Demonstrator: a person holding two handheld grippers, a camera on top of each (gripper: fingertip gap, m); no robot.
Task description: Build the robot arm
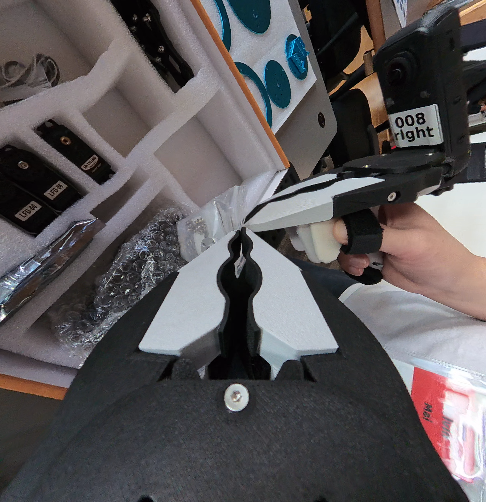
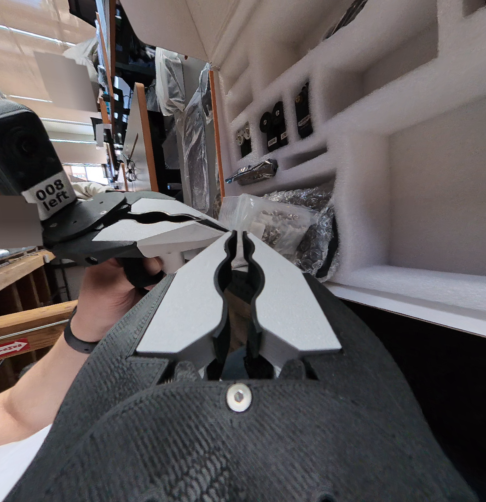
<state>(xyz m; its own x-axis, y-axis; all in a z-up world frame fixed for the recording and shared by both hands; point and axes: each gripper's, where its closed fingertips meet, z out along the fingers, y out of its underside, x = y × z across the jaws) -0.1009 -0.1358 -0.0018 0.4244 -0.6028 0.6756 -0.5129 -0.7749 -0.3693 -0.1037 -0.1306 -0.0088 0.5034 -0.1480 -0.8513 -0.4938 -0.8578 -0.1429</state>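
Note:
A small clear plastic bag of screws and metal parts (image 1: 206,228) hangs just above the corner of a white foam-lined box (image 1: 144,89). My left gripper (image 1: 241,233) is shut on the bag's near edge, and a strip of plastic shows between its fingers. My right gripper (image 1: 247,223) comes in from the right, held by a hand, and its tips pinch the same edge right beside the left's. In the right wrist view, my right gripper (image 2: 237,233) is shut on the bag (image 2: 266,220), and the left gripper (image 2: 225,229) meets it from the left.
The foam box holds black servos (image 1: 54,187), a bubble-wrapped bundle (image 1: 122,271) and a silver foil pouch (image 1: 43,266). Blue metal discs (image 1: 277,84) sit in a second foam tray behind. A red and clear packet (image 1: 453,429) lies at the lower right. Wooden benches (image 2: 22,263) stand to the left. Only a small space, under 4 cm, lies between the two pairs of fingers.

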